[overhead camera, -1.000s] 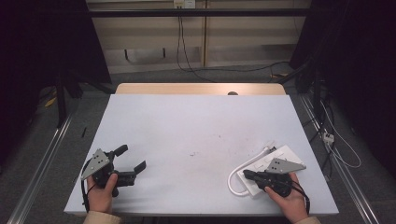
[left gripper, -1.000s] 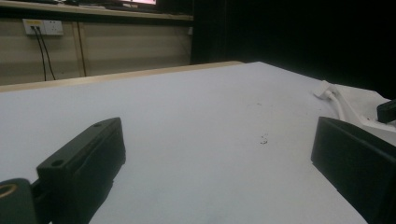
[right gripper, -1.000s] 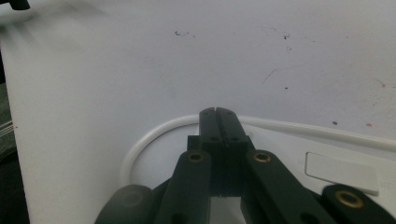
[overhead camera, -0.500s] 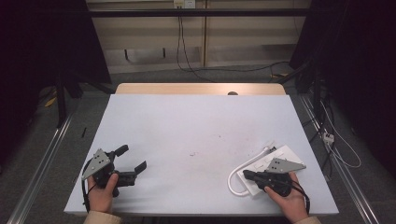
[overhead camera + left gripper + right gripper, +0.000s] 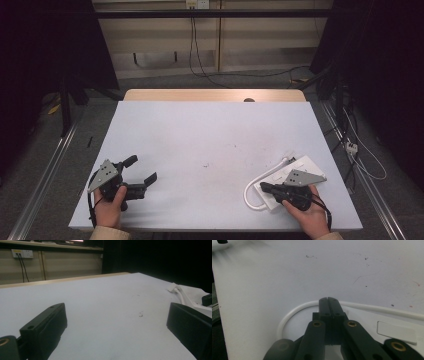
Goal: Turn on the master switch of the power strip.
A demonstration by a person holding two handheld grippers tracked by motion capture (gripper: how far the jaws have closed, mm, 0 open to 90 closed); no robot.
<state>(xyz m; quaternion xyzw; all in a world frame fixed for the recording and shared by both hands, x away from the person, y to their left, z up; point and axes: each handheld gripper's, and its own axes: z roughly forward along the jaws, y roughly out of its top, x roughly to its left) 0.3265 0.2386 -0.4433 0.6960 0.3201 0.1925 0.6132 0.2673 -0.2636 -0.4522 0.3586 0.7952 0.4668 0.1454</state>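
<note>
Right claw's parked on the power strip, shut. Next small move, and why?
Probably open the right claw first: its jaws are pressed together with nothing between them, tips just over the white cord looping off the white power strip, so it cannot grip either yet.

From up high, my right tool (image 5: 265, 187) and hand (image 5: 307, 215) cover much of the white power strip (image 5: 306, 164), so I can't read its sockets. Its white cable (image 5: 250, 192) disappears under the tool. In the left gripper view the strip is cut off by the right edge. The specks on the tabletop (image 5: 210, 135) are too small to identify.
</note>
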